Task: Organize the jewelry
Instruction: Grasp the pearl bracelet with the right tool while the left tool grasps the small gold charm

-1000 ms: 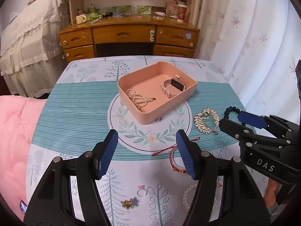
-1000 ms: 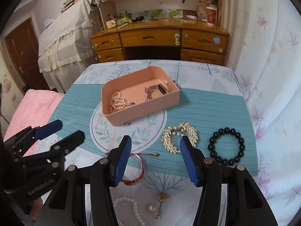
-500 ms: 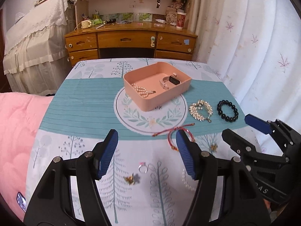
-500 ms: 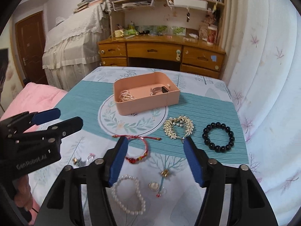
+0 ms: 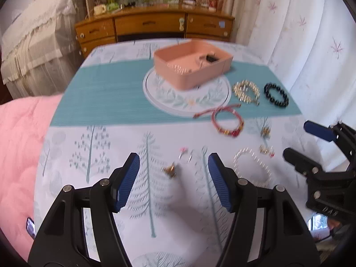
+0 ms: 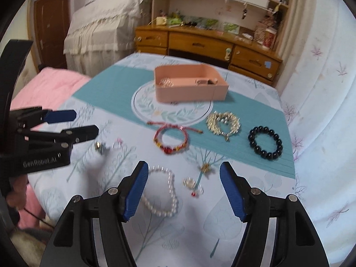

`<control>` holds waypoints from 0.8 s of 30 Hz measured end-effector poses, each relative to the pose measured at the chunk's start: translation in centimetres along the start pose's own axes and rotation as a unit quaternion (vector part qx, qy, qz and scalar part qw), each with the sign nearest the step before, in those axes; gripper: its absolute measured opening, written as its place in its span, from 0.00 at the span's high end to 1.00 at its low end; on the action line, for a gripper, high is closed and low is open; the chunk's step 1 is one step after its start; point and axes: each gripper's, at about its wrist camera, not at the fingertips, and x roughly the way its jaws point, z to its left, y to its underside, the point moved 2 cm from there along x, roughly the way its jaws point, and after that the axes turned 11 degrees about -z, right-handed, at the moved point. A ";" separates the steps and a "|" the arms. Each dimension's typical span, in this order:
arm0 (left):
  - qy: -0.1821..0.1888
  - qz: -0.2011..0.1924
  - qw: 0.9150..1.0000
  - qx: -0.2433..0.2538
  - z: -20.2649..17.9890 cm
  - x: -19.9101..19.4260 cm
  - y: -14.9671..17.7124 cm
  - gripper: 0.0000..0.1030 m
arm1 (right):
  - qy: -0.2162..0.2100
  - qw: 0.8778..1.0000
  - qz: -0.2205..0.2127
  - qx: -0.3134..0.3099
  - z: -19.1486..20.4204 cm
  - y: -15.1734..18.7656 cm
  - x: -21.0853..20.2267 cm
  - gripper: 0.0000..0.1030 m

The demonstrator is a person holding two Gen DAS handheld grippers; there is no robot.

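Note:
A pink box stands mid-table and holds a pearl piece and a watch. In front of it lie a red cord bracelet, a gold leaf bracelet, a black bead bracelet, a pearl bracelet, a ring and small earrings. My left gripper is open and empty above the ring and a gold charm. My right gripper is open and empty over the pearl bracelet and earrings.
A pink quilt lies at the table's left edge. A wooden desk with shelves stands behind the table. A white curtain hangs on the right. The tablecloth has a teal band.
Both grippers have pulled back and up from the pink box toward the near table edge. More of the loose jewelry now shows. Both stayed open and empty.

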 end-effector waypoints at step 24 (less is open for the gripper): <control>0.056 0.080 0.995 -0.035 1.3 3.8 3.1 0.46 | -0.047 0.987 0.145 0.058 -1.3 5.1 7.2 0.68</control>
